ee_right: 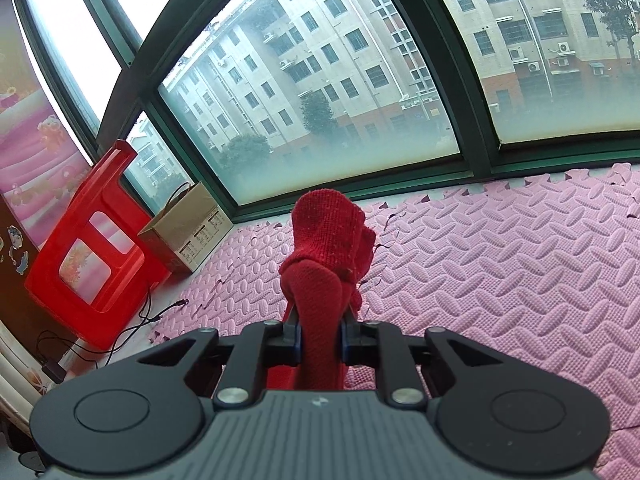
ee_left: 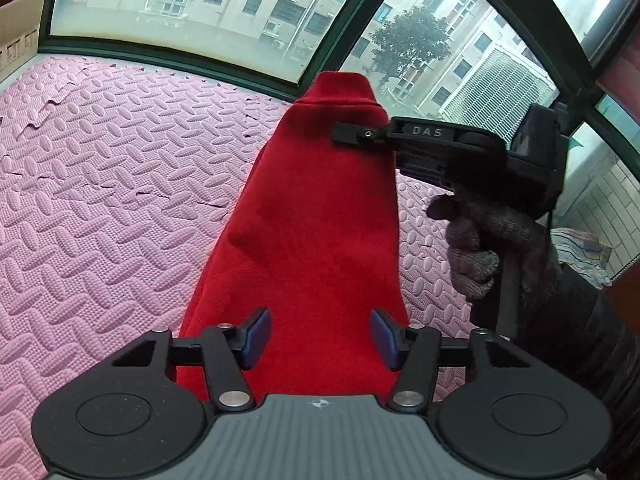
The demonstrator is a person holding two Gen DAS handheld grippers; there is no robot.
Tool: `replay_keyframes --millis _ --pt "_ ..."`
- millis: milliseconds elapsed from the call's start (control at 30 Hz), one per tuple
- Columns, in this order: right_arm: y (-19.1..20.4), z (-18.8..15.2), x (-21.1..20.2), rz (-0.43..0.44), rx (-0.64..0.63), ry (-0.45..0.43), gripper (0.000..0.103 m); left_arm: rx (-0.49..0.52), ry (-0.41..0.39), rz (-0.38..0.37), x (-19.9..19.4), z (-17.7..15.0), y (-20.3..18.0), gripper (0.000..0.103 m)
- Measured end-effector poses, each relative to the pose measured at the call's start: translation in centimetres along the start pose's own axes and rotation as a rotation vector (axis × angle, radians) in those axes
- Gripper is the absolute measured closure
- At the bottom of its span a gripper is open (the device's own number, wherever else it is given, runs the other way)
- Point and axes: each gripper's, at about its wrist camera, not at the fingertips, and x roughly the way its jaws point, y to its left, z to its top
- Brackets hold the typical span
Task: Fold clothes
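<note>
Left gripper (ee_left: 318, 338) half spread, blue pads (ee_left: 256, 334) clear of the red garment (ee_left: 316, 216) that runs between them without being pinched. Garment stretched as a taut band, raised above the pink foam mat (ee_left: 100, 184). Farther along, right gripper (ee_right: 320, 338) clamped tight on a bunched fold of the same cloth near its ribbed cuff (ee_right: 328, 224), gripped from the side by a dark-gloved hand (ee_left: 472, 240). Beyond, a red plastic stool (ee_right: 88, 256) and cardboard box (ee_right: 188, 220) against the green-framed window (ee_right: 316, 184).
</note>
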Motion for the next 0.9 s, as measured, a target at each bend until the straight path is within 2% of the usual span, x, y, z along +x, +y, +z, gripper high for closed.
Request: replay_keyframes --millis 167,300,500,667,733,900 --pt "-0.3 -0.2 0.1 0.018 0.001 -0.004 0.088 -0.077 -0.001 0.065 1.9 1.2 2.3 0.046" --pt "-0.3 -0.2 0.3 0.026 0.001 -0.001 0.088 -0.115 -0.024 0.077 1.7 1.8 3.0 0.046" --pt "-0.1 -0.1 0.2 0.029 -0.009 -0.004 0.088 0.123 -0.030 0.082 1.7 0.9 -2.0 0.047" --pt "-0.1 -0.2 0.2 0.024 -0.012 -0.004 0.088 0.243 -0.009 0.061 2.8 -0.5 -5.4 0.048" --pt "0.0 -0.2 0.2 0.021 -0.014 -0.002 0.088 0.296 0.005 0.086 3.6 -0.9 -6.3 0.048" --pt "0.2 -0.4 -0.1 0.017 -0.031 0.001 0.088 0.276 0.036 0.086 4.2 -1.3 -6.0 0.048"
